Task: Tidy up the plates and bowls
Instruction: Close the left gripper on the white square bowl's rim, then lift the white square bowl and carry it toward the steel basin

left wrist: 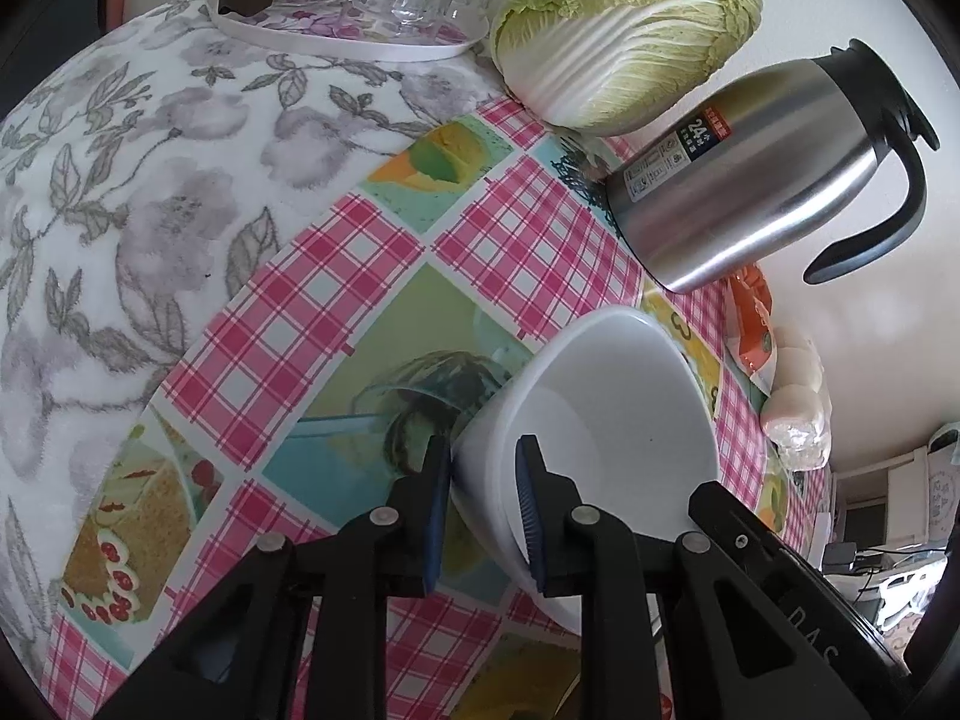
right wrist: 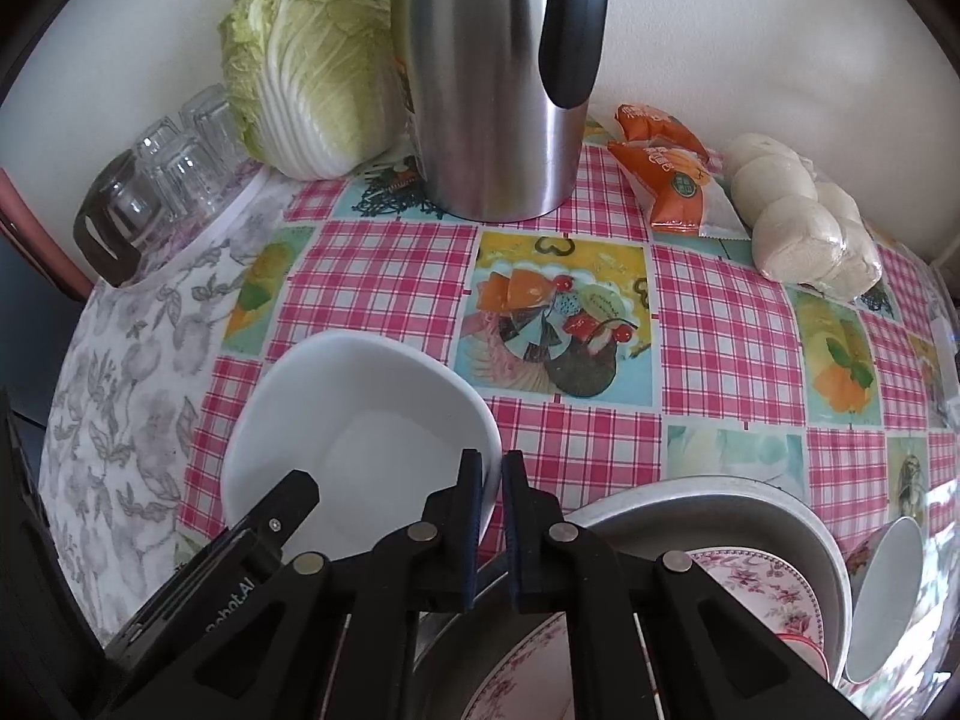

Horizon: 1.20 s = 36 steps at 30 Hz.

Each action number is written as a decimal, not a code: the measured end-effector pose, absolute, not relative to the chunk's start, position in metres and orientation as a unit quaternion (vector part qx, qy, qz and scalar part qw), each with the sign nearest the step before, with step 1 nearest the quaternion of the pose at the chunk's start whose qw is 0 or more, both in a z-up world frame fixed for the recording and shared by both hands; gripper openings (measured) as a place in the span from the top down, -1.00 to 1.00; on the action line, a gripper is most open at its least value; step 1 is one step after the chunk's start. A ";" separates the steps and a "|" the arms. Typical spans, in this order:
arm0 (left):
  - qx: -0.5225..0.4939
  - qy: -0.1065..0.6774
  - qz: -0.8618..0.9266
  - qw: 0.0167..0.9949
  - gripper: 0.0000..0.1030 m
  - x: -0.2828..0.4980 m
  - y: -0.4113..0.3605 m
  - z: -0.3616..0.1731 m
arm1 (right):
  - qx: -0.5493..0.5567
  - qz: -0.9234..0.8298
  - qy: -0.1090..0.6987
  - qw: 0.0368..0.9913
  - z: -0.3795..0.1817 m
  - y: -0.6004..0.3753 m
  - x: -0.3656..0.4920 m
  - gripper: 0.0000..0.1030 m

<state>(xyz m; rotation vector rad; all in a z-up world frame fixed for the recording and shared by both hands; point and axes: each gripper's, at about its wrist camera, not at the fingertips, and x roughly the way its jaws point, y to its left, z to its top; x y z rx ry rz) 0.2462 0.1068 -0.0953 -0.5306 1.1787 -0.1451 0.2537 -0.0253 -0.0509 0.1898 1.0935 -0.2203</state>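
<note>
The white bowl [left wrist: 606, 414] is showing plain, glossy and rounded-square, with nothing inside, sitting on the counter [left wrist: 336, 276] on its pink checked and fruit-print cloth. The left tongs [left wrist: 483, 516] are pinching its near wall, 1 blue pad inside and 1 outside. In the right wrist view the right tongs [right wrist: 492, 516] are pressing together on the bowl's [right wrist: 360, 414] right rim, 1 finger inside, 1 outside.

Behind it a steel jug [right wrist: 492, 78] with a black handle is standing beside a cabbage [right wrist: 312, 60]; upturned glasses [right wrist: 180, 162] are sitting on a tray at the left, orange packets [right wrist: 666, 180] and bagged white buns [right wrist: 804, 222] at the right. A metal basin [right wrist: 750, 516] holding floral plates [right wrist: 762, 588] is lying just right of the bowl.

The bowl's mouth is facing up, seemingly tipped toward the left tongs; no long axis is showing.
</note>
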 end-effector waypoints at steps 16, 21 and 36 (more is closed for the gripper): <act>-0.248 0.532 -0.072 0.807 0.57 0.238 0.127 -0.076 | 0.106 -0.077 0.503 0.854 -0.037 -0.019 0.244 0.84; -0.239 0.504 -0.081 0.826 0.57 0.228 0.128 -0.046 | 0.120 -0.066 0.482 0.866 -0.018 -0.022 0.232 0.84; -0.185 0.435 -0.102 0.875 0.57 0.187 0.099 0.035 | 0.155 -0.038 0.396 0.904 0.057 -0.042 0.175 0.83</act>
